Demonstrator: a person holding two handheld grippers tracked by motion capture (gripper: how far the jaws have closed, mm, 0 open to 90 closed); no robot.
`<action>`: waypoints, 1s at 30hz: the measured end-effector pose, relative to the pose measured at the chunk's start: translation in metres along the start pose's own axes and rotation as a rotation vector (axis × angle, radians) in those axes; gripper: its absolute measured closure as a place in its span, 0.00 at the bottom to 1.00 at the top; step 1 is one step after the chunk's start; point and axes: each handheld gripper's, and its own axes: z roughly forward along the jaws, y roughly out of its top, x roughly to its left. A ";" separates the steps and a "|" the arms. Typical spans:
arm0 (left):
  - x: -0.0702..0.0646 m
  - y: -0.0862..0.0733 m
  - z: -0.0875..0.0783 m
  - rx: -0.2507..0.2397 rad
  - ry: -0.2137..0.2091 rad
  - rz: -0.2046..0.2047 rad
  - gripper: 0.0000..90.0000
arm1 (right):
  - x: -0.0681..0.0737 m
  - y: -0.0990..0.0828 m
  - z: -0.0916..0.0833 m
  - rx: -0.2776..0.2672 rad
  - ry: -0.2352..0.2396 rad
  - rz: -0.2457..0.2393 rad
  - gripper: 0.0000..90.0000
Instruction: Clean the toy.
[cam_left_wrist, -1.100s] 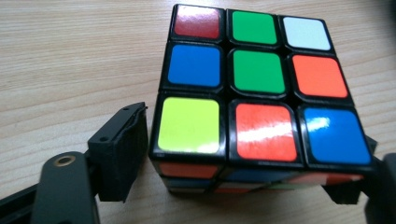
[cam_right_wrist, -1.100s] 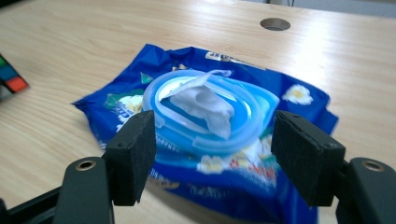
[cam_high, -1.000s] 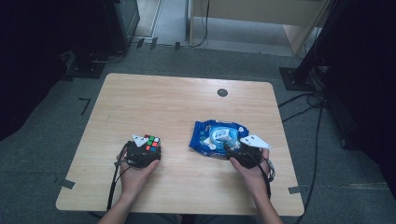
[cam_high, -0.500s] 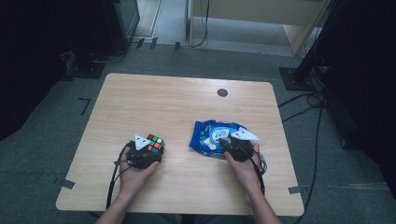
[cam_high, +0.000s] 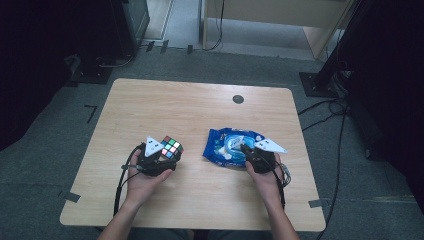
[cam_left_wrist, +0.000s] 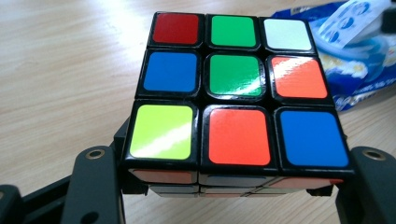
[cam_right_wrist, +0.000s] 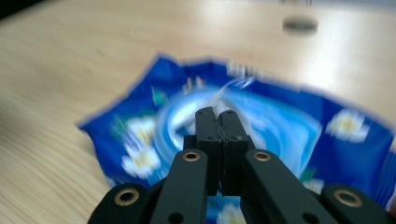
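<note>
1 cube (cam_left_wrist: 233, 88); 1 blue packet (cam_high: 227, 145); 2 claws.

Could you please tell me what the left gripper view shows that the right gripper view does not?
The left gripper view adds the cube, its scrambled face close up, clamped in the left tool. The right gripper view adds the right tool, whose jaws have just been closing and now meet above the packet, with nothing clearly between them, and a dark round spot beyond. Both share the blue packet and the wooden table.
</note>
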 end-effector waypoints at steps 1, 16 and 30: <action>0.000 -0.001 0.000 0.000 -0.004 -0.005 0.38 | 0.000 0.003 -0.004 -0.028 0.001 0.004 1.00; 0.000 -0.013 0.001 0.026 -0.036 -0.001 0.38 | -0.016 0.003 -0.021 -0.024 -0.103 0.010 0.49; -0.010 -0.017 0.008 0.042 -0.074 0.041 0.38 | -0.002 -0.004 0.007 0.039 -0.120 -0.046 0.96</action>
